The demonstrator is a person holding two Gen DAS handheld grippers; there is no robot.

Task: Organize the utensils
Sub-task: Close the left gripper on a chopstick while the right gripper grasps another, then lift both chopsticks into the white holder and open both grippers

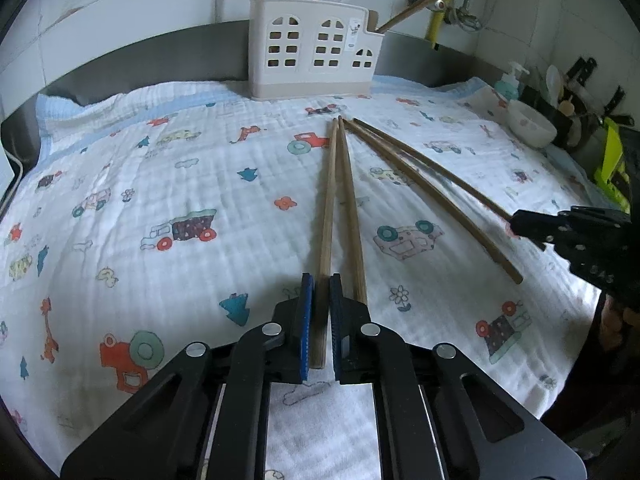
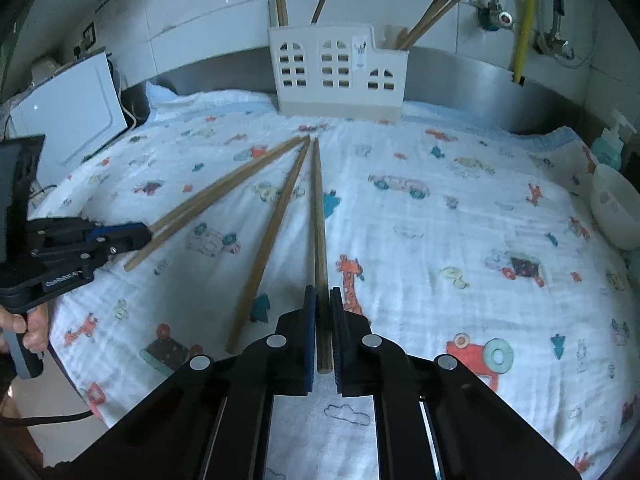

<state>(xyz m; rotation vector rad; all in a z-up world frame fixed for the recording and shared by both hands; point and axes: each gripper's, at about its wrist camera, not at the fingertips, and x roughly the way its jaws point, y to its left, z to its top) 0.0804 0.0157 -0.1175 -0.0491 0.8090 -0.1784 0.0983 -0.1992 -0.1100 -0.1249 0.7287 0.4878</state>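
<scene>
Several brown wooden chopsticks already stand in the cream plastic window-cut utensil holder [image 1: 310, 50] at the back edge of the cartoon-printed white cloth [image 1: 160, 184]. Four long wooden chopsticks are left lying fanned at the cloth's middle, tips toward the holder. The left gripper [image 1: 320, 300] is closed on the leftmost chopstick [image 1: 327, 200]; the right gripper [image 2: 323, 312] is closed on the rightmost chopstick [image 2: 318, 208]. The task appears partly done.
</scene>
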